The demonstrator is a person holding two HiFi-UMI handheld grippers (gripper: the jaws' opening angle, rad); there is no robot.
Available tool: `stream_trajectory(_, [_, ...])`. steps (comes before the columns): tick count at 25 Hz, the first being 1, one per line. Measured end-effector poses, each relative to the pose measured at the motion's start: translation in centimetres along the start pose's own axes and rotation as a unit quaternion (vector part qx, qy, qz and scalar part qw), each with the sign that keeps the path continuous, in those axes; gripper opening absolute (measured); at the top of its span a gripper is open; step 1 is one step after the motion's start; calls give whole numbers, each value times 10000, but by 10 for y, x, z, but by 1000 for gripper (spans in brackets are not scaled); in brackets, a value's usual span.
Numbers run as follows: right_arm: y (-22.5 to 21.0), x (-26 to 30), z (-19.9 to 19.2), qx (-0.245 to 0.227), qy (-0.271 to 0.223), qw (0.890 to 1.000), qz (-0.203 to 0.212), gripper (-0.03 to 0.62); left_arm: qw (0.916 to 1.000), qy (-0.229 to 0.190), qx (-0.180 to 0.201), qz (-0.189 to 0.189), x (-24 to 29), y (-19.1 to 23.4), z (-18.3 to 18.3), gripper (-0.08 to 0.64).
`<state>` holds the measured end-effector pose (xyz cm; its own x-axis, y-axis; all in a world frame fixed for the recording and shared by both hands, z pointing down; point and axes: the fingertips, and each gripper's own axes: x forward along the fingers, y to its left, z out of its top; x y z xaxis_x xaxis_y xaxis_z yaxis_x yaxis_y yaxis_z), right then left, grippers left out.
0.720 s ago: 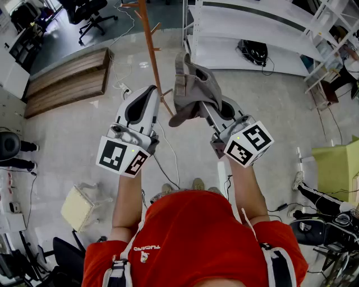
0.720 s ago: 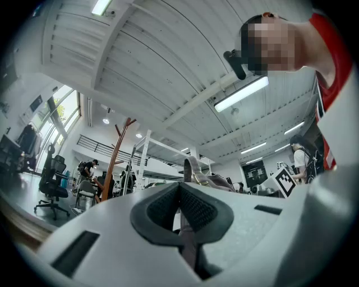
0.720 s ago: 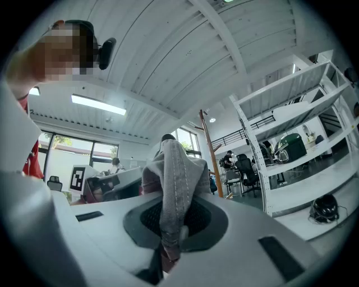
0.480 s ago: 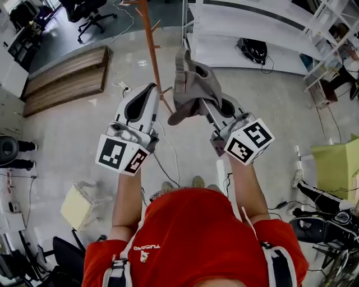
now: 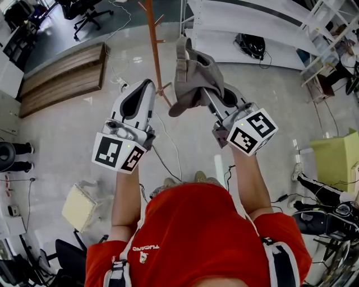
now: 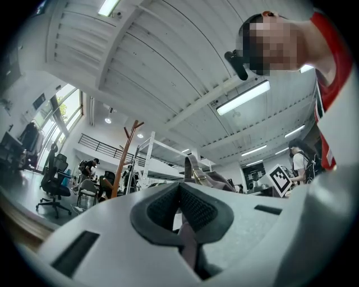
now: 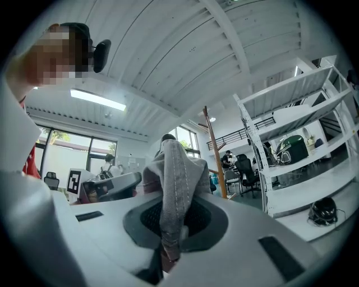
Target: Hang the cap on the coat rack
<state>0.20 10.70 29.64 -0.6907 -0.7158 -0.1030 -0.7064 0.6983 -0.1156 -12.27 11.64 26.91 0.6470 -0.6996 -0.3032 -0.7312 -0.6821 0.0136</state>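
Observation:
A grey cap hangs crumpled from my right gripper, which is shut on its fabric; in the right gripper view the cap stands up out of the closed jaws of that gripper. My left gripper is held up beside it on the left, shut with nothing in it, and its own view shows the left gripper with its jaws together. The orange-brown wooden coat rack stands just beyond and between both grippers, its pegs near the cap. The coat rack and the cap also show in the left gripper view.
White shelving with a dark helmet stands at the back right. A wooden platform lies at the left, with office chairs beyond it. Cables run over the floor, and a small stool sits low at the left.
Both grippers have moved a little forward and up toward the coat rack, the cap going with the right one. Both stay shut.

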Motion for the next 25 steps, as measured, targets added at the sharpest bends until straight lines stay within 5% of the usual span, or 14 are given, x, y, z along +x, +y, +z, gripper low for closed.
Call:
stream_trajectory(14, [5, 55, 0, -89, 60, 9999, -60, 31, 9998, -16, -85, -166, -8, 57, 9, 8])
stream_trajectory(25, [-119, 133, 8, -36, -133, 9994, 311, 31, 9998, 7, 181, 96, 94, 122, -22, 8])
